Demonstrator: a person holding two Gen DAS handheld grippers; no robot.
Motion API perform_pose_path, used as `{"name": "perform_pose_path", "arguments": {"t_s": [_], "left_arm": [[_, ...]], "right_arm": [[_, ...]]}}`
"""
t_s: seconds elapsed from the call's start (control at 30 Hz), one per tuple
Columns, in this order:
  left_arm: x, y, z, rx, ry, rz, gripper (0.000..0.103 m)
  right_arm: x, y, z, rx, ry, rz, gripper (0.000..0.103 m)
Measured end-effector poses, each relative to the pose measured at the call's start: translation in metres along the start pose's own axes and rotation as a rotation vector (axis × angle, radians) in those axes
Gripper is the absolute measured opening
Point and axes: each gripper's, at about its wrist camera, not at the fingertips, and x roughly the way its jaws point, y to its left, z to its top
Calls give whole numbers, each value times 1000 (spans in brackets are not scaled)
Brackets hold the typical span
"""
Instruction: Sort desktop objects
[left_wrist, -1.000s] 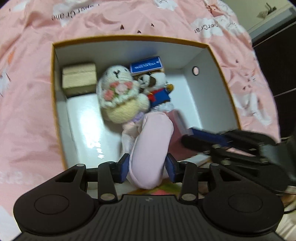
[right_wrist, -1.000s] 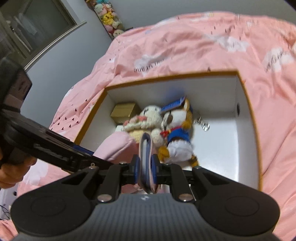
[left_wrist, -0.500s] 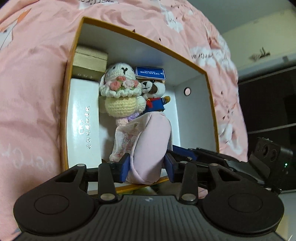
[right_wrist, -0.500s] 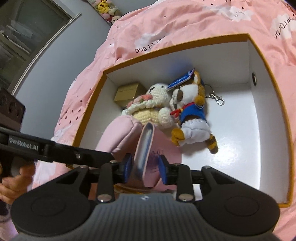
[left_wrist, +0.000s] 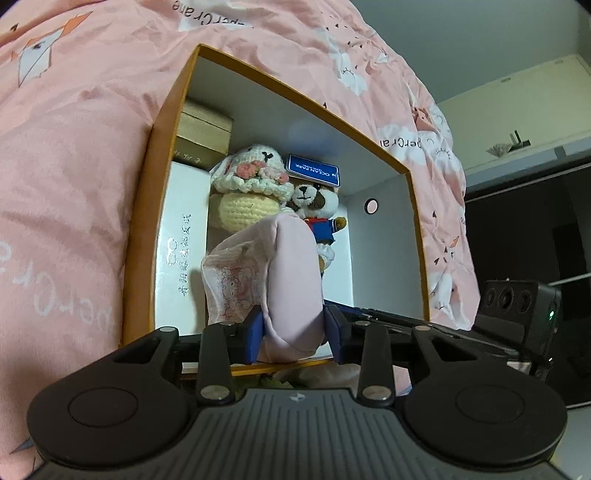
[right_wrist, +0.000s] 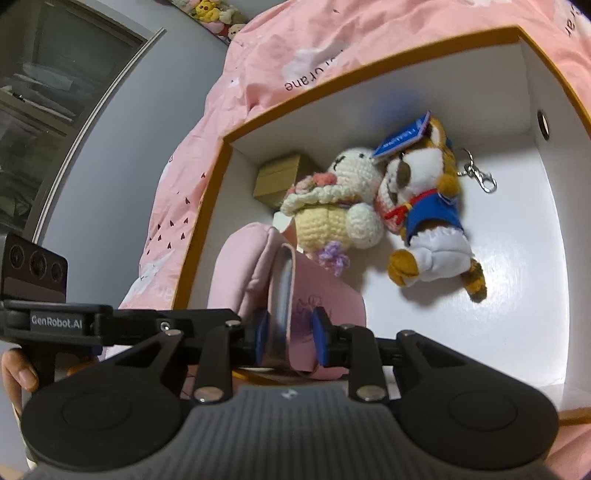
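Observation:
An open white box with an orange rim (left_wrist: 280, 83) (right_wrist: 369, 70) lies on a pink bedspread. Inside lie a crocheted bunny (left_wrist: 247, 192) (right_wrist: 336, 206), a plush dog in blue (left_wrist: 317, 206) (right_wrist: 428, 221) with a blue tag, and a small tan box (left_wrist: 203, 129) (right_wrist: 277, 177). My left gripper (left_wrist: 293, 332) is shut on a soft pink pouch (left_wrist: 291, 280) at the box's near edge. My right gripper (right_wrist: 290, 336) stands around the pink notebook (right_wrist: 317, 295) beside the pouch (right_wrist: 240, 266), its jaws slightly apart from it.
A white flat box with silver lettering (left_wrist: 183, 236) lies along the box's left wall. The box's right half floor (right_wrist: 517, 295) is bare. The pink bedspread (left_wrist: 74, 147) surrounds the box. A dark cabinet (left_wrist: 535, 221) stands to the right.
Both grippers have drawn back toward the box's near edge and tilted lower. The right jaws, clamped on the notebook a second ago, have opened wider. The left still grips the pouch.

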Motion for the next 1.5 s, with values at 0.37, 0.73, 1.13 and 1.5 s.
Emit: {"name": "perform_pose_path", "arguments": {"t_s": [0.37,0.73,1.13,1.5], "left_arm": [[-4,-3,-5,55,-19,8,42],[-7,-11,-9,159,-30,71,44],[-21,-13,-10,155,-94,45,57],[-62,-43,-40,311,-220,-11,57]], "right_arm": [[-8,6,-6,-47,-33,-47,32],[-9,5,-11,-45,-44,-32,32],[-24,7,-14,-71,-86,-35,40],[-59,30,-31,-203,-171,5,40]]}}
